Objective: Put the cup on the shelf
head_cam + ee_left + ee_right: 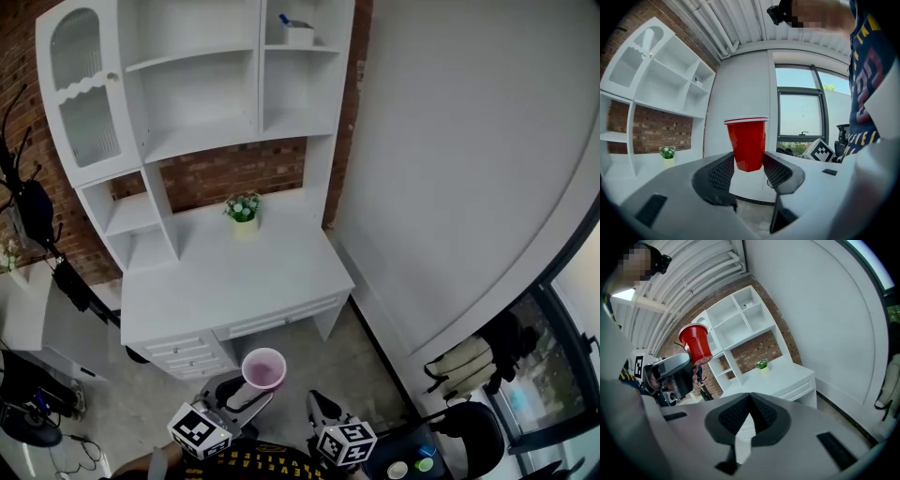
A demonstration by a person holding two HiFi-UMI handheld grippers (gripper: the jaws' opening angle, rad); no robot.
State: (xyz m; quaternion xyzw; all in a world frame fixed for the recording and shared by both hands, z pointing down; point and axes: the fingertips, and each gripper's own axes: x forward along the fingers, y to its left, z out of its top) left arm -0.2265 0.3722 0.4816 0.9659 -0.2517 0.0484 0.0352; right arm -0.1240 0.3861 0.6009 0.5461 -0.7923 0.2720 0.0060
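Observation:
A red plastic cup [746, 144] stands upright between the jaws of my left gripper [747, 170], which is shut on its lower part. From the head view the cup [263, 368] shows its pink inside, held low in front of the white desk [234, 281]. My left gripper [246, 397] is at the bottom left there. The right gripper [322, 409] is beside it, empty. In the right gripper view its jaws [749, 414] are shut together, and the cup [696, 343] appears off to the left. The white shelf unit [202, 94] rises above the desk.
A small potted plant [243, 210] stands at the back of the desk. A box [298, 34] sits on the top right shelf. A glass-fronted cabinet door [86, 94] is at the left. A black chair [473, 427] is at the lower right, and a white wall [469, 169] to the right.

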